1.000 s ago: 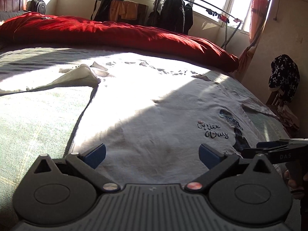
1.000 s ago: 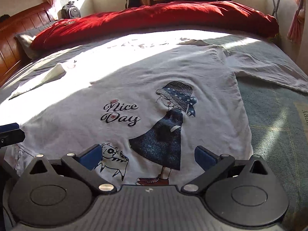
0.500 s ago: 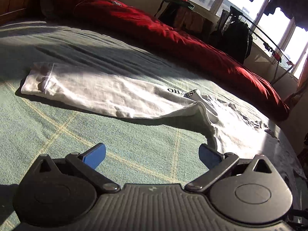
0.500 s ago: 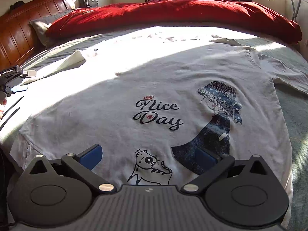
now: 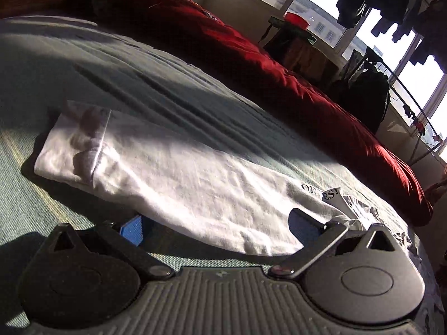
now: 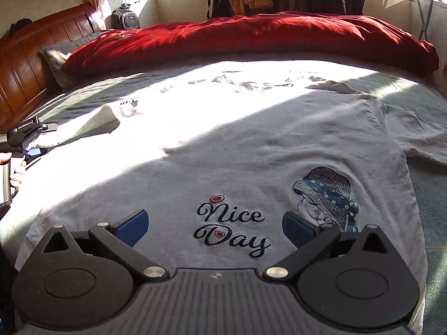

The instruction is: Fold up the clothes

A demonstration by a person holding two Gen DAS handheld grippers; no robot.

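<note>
A white T-shirt (image 6: 251, 145) with "Nice Day" lettering and a girl in a hat lies spread face up on the bed. Its long left sleeve (image 5: 173, 178) stretches flat across the green bedspread in the left wrist view. My left gripper (image 5: 220, 226) is open, low over the near edge of that sleeve, with the cloth lying between the blue pads. In the right wrist view the same left gripper (image 6: 36, 139) shows at the far left, held by a hand. My right gripper (image 6: 215, 226) is open above the shirt's lower front, holding nothing.
A red duvet (image 6: 251, 42) lies bunched along the far side of the bed. A wooden headboard (image 6: 28, 64) stands at the left. A drying rack with dark clothes (image 5: 371, 89) and a small table with a red bowl (image 5: 296, 25) stand by the windows.
My left gripper has swung left from the shirt's body to the sleeve and come down close to its near edge. My right gripper has slid left, from the girl print to the lettering.
</note>
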